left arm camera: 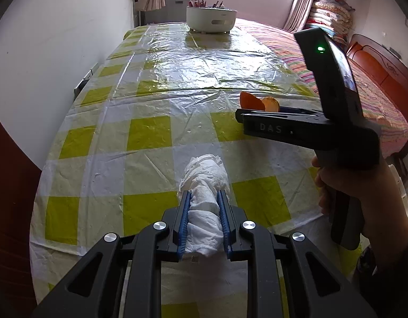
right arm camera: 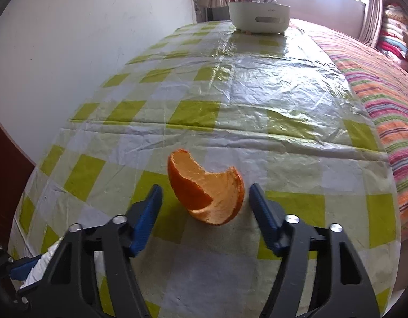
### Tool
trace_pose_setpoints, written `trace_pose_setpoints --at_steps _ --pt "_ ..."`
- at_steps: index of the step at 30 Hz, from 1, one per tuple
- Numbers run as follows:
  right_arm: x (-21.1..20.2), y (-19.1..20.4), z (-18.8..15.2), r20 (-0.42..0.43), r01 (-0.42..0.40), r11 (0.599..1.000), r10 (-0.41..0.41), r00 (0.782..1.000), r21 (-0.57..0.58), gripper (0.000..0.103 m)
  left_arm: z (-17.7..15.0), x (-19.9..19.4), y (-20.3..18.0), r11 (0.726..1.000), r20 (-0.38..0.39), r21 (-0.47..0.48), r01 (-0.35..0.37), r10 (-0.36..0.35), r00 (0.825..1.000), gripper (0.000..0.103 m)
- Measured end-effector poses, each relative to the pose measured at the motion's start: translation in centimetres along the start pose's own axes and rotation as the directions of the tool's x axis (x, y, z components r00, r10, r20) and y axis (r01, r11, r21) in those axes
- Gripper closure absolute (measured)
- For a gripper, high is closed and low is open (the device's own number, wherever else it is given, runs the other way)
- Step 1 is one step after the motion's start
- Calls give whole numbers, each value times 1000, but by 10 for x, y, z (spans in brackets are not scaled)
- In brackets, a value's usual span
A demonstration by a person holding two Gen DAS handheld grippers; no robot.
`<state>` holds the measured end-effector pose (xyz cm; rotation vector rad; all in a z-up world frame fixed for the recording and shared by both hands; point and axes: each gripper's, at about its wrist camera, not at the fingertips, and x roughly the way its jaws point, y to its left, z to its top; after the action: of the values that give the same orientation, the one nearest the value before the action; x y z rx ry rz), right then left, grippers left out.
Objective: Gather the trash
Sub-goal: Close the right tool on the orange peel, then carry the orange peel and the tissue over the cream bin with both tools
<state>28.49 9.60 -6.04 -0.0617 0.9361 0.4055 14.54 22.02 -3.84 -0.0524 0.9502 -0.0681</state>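
While the left gripper (left arm camera: 203, 193) is clamped on a crumpled white paper tissue wad (left arm camera: 204, 185), held just above the near edge of the green-and-white checked plastic tablecloth (left arm camera: 151, 100), the other side is only halfway through its own pickup. So the tissue looks sorted: blue pads pressed against both sides of it, with the front of the wad poking out past the fingertips.

Moving right, the right gripper (right arm camera: 205, 193) has its fingers spread wide with a curled piece of orange peel (right arm camera: 206, 190) sitting between them on the cloth. Neither blue pad seems to touch the peel; the right one is just beside it and the left one has a bit more gap. From the left camera you can see the peel peeking over the top of that gripper, so it's low over the table.

My read: step in hand is grabbing the peel. Next move is basically squeeze shut, maybe nudging a little left first to centre it. The peel is a thin hollow shell, so it'll probably flex or tip when pinched.

Far end of the table there's a round white plastic tub (left arm camera: 210, 17), which may be the bin, can't say for sure.
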Motion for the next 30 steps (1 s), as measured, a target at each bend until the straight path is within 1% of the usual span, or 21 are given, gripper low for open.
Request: trace_pose_setpoints --at_steps 1,3,5,10,16,30 --pt "-1 1 0 3 -10 1000 10 1000 -3 55 0 0 0 1000 -1 2 -1 1 1000 82" --pt "-3 -1 0 7 -16 1000 16 1000 -1 68 0 0 -1 1000 0 0 -1 1 1000 82" --pt "-8 -3 1 26 -28 1000 28 999 -2 72 0 -1 -2 1000 2 -1 2 -2 1000 82" --pt "-20 -9 -6 51 -28 999 29 998 -19 73 1 -4 -6 1000 9 2 9 -9 1000 82" --pt "-39 -30 -16 78 -27 1000 26 997 5 73 3 -9 -17 999 26 16 34 -35 999 82" --pt "-92 -60 -39 127 -12 999 7 992 32 73 7 -6 -57 993 25 74 89 -91 996 82"
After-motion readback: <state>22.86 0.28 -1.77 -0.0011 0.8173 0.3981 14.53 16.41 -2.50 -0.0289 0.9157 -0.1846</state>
